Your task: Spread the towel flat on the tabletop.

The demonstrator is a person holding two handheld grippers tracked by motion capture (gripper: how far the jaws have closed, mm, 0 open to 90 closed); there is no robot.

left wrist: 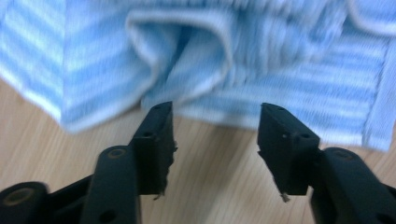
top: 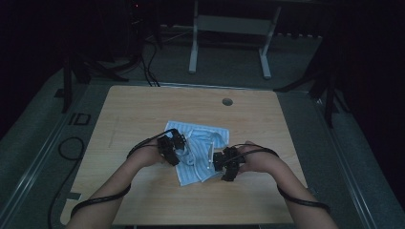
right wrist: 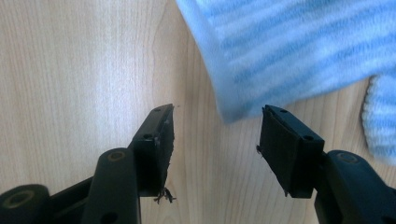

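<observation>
- A blue-and-white striped cloth [top: 198, 150] lies crumpled near the middle of the wooden table [top: 143, 109], with folds and a white-edged hem bunched on top of itself; it looks like a small garment or towel, though the dim high view leaves that uncertain.
- The left gripper [top: 173, 145] sits at the cloth's left edge. In its own view its jaws stand wide apart with nothing between them, aimed at a rolled fold [left wrist: 182, 56] just ahead of the tips. That placement suggests the person is lining up to pinch the hem where the fabric rises off the wood, since a raised fold is easier to catch than a flat layer.
- The right gripper [top: 225, 164] is at the cloth's lower right. Its jaws are likewise spread and empty, and a corner of the cloth [right wrist: 233, 109] lies on the table between and just beyond the tips. A corner gives a firm grip point for pulling the fabric flat.
- With one gripper on each side of the cloth, the likely aim is to grasp two points and spread or fold it; neither has taken hold yet.
- Both forearms come in low over the table's near edge, keeping the jaws close to the surface so they can slide under the fabric.
</observation>
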